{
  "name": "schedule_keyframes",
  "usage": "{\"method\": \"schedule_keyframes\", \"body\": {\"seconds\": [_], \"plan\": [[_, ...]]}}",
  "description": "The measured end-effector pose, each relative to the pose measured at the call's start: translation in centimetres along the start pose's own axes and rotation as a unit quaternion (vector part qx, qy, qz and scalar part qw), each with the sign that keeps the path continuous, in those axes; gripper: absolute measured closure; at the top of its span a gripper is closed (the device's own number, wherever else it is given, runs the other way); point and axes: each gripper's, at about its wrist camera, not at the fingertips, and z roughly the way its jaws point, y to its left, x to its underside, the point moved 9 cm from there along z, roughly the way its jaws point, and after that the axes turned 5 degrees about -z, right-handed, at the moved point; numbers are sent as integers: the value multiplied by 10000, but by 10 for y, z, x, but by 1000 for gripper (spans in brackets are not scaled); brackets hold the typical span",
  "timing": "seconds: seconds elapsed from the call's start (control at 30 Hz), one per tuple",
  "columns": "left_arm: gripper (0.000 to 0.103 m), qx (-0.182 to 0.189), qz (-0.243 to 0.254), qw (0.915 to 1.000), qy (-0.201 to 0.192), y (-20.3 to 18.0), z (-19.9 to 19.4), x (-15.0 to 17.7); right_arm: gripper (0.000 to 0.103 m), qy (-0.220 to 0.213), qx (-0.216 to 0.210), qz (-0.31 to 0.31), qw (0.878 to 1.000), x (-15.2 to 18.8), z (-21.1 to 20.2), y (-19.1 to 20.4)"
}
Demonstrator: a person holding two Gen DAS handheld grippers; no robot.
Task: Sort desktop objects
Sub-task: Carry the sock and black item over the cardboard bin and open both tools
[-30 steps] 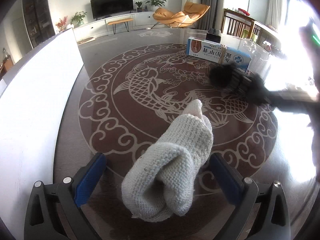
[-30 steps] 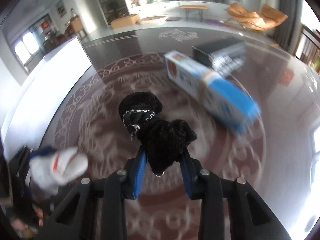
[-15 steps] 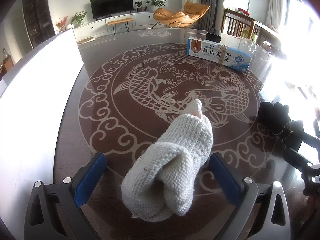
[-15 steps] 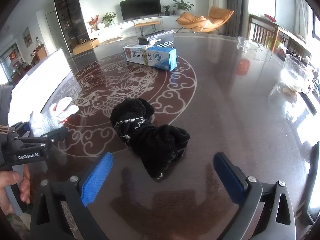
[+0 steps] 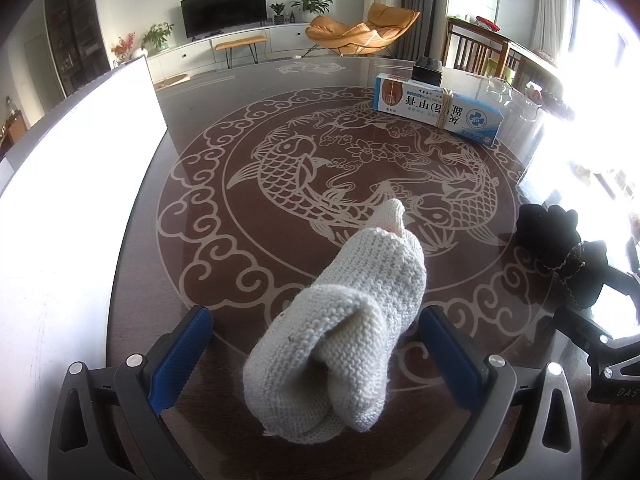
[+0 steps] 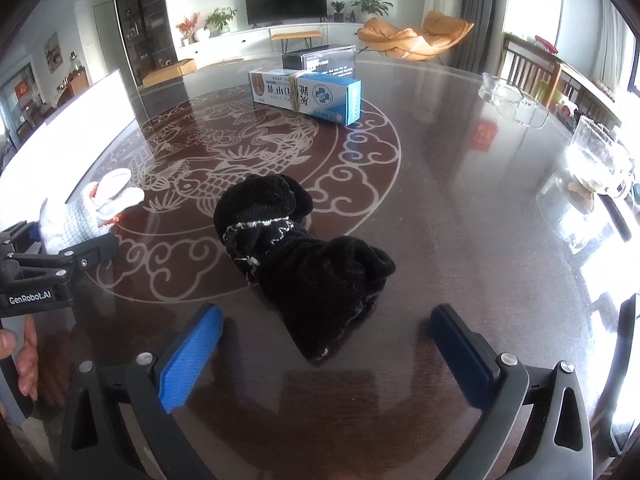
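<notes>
Release step, we judge: right gripper (image 6: 324, 356) jaws have just been opening, wide around black sock bundle (image 6: 304, 256) lying on the surface (image 6: 460, 208); left gripper (image 5: 316, 356) jaws apart around white sock bundle (image 5: 344, 344). Next we back off, then clear boxes (image 6: 306, 94) beyond.

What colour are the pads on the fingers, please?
Blue pads, clearest in the right wrist view.

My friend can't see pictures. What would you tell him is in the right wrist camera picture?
A rolled black sock bundle lies on a dark glossy table between the wide-open blue pads of the right gripper, touching neither. At the left edge, the left gripper has a white knitted sock bundle between its fingers; a blue-and-white box sits farther back.
</notes>
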Motion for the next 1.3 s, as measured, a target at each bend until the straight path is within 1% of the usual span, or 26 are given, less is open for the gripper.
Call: {"method": "schedule_keyframes", "body": {"seconds": [0.3,0.37,0.43,0.5,0.53,0.57,0.6,0.63,0.7,0.73,0.77,0.8,0.83,0.87,0.9,1.0,1.17,1.27,1.3], "plan": [[0,-7,-6,10000,28,0,0,0,0,-1,2,1,10000,0,1,0],[0,72,142,9994,303,-3,1,0,0,-1,3,1,10000,0,1,0],[0,240,502,9961,682,-11,3,2,0,-1,3,1,10000,0,1,0],[0,245,610,9945,818,-14,3,2,0,-2,-3,-3,10000,0,0,0],[0,279,567,9946,825,-14,4,3,0,31,-119,-169,9998,0,1,2],[0,277,545,9953,748,-14,2,4,0,156,-301,-367,9988,-2,2,4],[0,271,515,9962,651,-14,0,6,0,286,-508,-424,9974,-4,2,3],[2,276,486,9969,560,-15,-1,8,0,406,-774,-316,9957,-8,1,-1],[17,303,481,9979,315,-17,-9,9,0,378,-1091,-113,9932,-20,-4,-5],[37,337,516,9979,221,-19,-14,9,0,392,-1164,-165,9923,-28,-4,-4],[60,351,546,9977,178,-20,-17,7,0,426,-1096,-270,9927,-32,-2,-4],[68,421,575,9973,178,-23,-19,6,2,446,-967,-420,9934,-36,2,-3],[70,453,578,9971,201,-24,-20,5,8,462,-888,-565,9934,-40,5,0],[72,553,510,9969,227,-24,-21,6,40,559,-969,-624,9918,-39,10,4],[72,667,394,9967,228,-24,-24,6,59,747,-1121,-612,9890,-35,14,9],[72,898,128,9959,29,-18,-44,3,62,669,-1043,-606,9904,-37,1,13],[72,1406,-254,9892,-321,-7,-98,-8,62,457,-948,-577,9928,-50,-42,30],[72,1660,-454,9830,-633,15,-147,-18,62,163,-1176,-582,9912,-67,-79,56],[72,1668,-490,9821,-727,26,-159,-21,62,57,-1292,-608,9897,-74,-92,71]]}}
